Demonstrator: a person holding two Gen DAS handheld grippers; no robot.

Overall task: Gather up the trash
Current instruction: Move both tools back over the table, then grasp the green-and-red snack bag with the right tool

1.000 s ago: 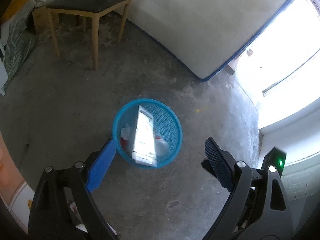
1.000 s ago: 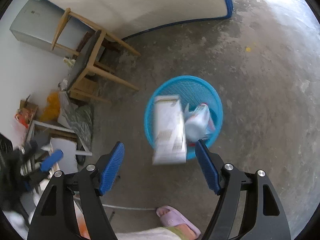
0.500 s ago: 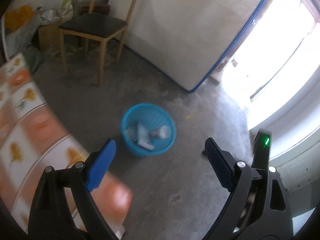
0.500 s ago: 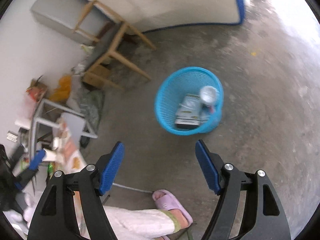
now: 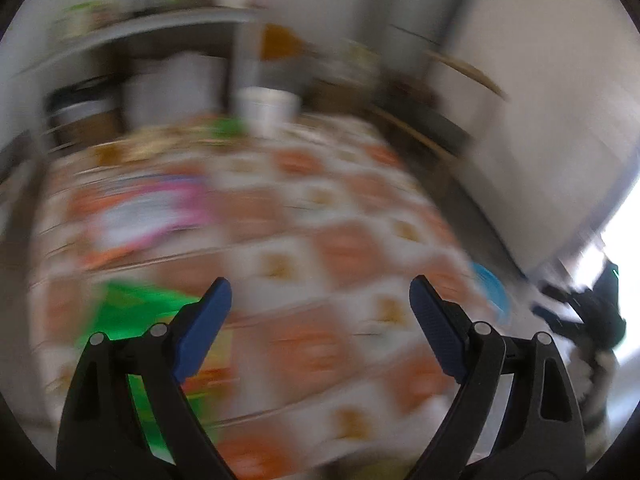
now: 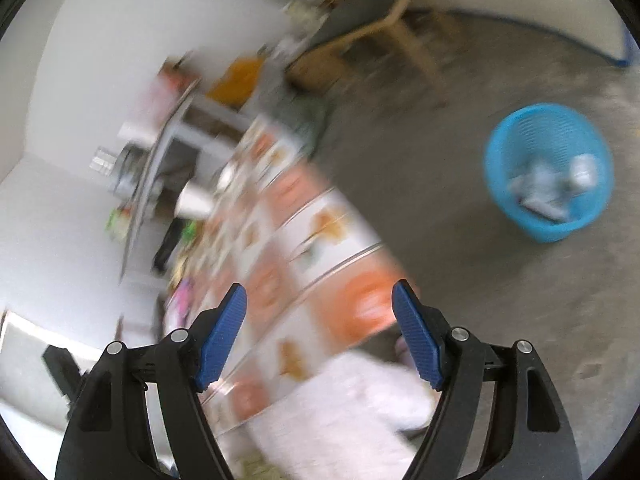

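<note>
Both views are motion-blurred. My left gripper [image 5: 320,300] is open and empty above a table [image 5: 340,248] with an orange-and-white patterned cloth. On it lie a green packet [image 5: 132,312], a pink-and-white packet [image 5: 148,212] and a white cup [image 5: 266,110]. My right gripper [image 6: 320,308] is open and empty over the table's corner [image 6: 320,256]. The blue trash basket [image 6: 548,180] stands on the floor at the right with a box and other trash inside. An edge of the basket [image 5: 490,288] shows past the table in the left wrist view.
A wooden chair [image 6: 372,12] stands by the far wall. A cluttered shelf unit [image 6: 160,148] is behind the table. The person's white-trousered leg [image 6: 340,400] is below the right gripper. The other gripper [image 5: 596,312] shows at the right edge.
Both grippers have swung away from the basket toward the table. The box and bottle that were falling now lie in the basket. Both grippers stay open.
</note>
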